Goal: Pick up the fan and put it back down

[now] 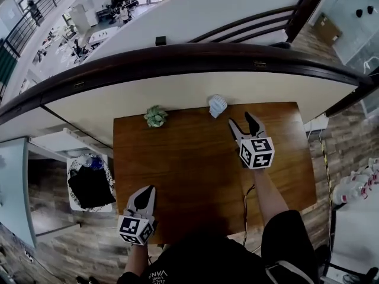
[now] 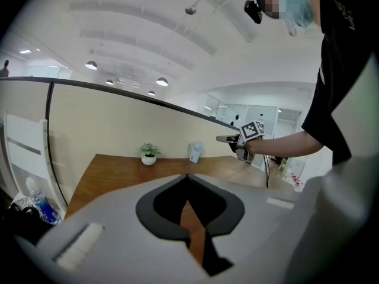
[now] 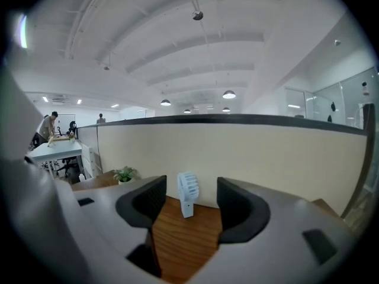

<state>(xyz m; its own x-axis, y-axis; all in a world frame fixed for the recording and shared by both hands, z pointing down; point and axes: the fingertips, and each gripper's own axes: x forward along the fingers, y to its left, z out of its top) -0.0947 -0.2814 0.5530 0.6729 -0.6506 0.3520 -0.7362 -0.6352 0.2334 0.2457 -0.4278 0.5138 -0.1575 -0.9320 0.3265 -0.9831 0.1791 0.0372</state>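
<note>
The fan (image 3: 188, 193) stands upright at the far edge of the table (image 1: 177, 176), just in front of the partition wall (image 1: 177, 93), with a small potted plant (image 1: 156, 116) well apart to its left. The right gripper (image 1: 241, 120) is near the fan but not touching it. Its jaws are wide apart with nothing between the pads, and in the right gripper view the fan sits framed in the gap, farther off. For a clean approach, I judge the fan should stay centred between the jaws. The pads should close only once they flank its body, because a sideways nudge could tip it. The right forearm reaches forward over the table, with the gripper angled slightly downward. The left gripper (image 1: 147, 191) hangs at the table's near left edge, jaws closed on nothing.
</note>
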